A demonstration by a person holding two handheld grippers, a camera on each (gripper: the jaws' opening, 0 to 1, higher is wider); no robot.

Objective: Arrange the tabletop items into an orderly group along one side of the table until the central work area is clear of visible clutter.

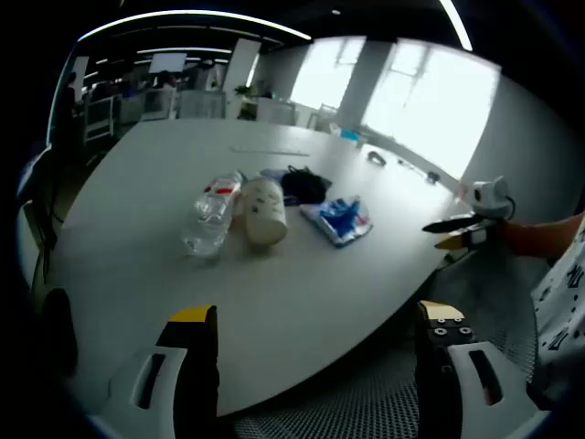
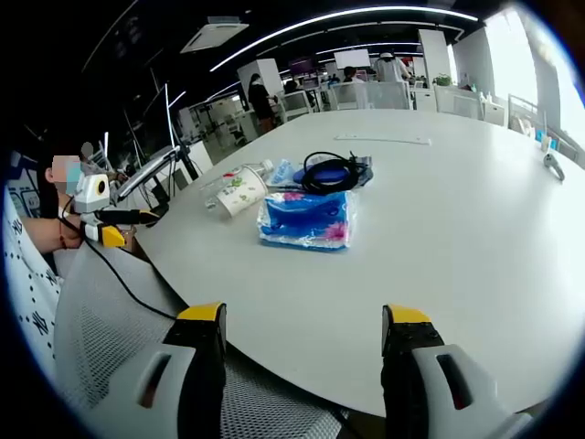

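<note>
Hovering off the near edge of the white worktop [image 1: 302, 302], both tools are spread and hold nothing: the left tool [image 1: 315, 329] rises from the bottom of the left gripper view, the right tool [image 2: 302, 334] from the bottom of the right gripper view. The clutter sits in one loose cluster at the centre of the left gripper view: a clear plastic bottle [image 1: 212, 212] lying on its side, touching a tipped paper cup [image 1: 263, 210], with a black cable bundle [image 1: 303, 186] just behind and a blue tissue pack [image 1: 338, 219] to their right. In the right gripper view the tissue pack [image 2: 306, 219] lies nearest, centre frame.

A sound start, as I judge it, is the nearest loose item for each tool. The bottle and cup can roll, so I would close across the body's middle, lift clear instead of shoving, and stand each upright. The soft pack wants a pinch on its edge; the cable should be gathered whole, so no loop trails.
</note>
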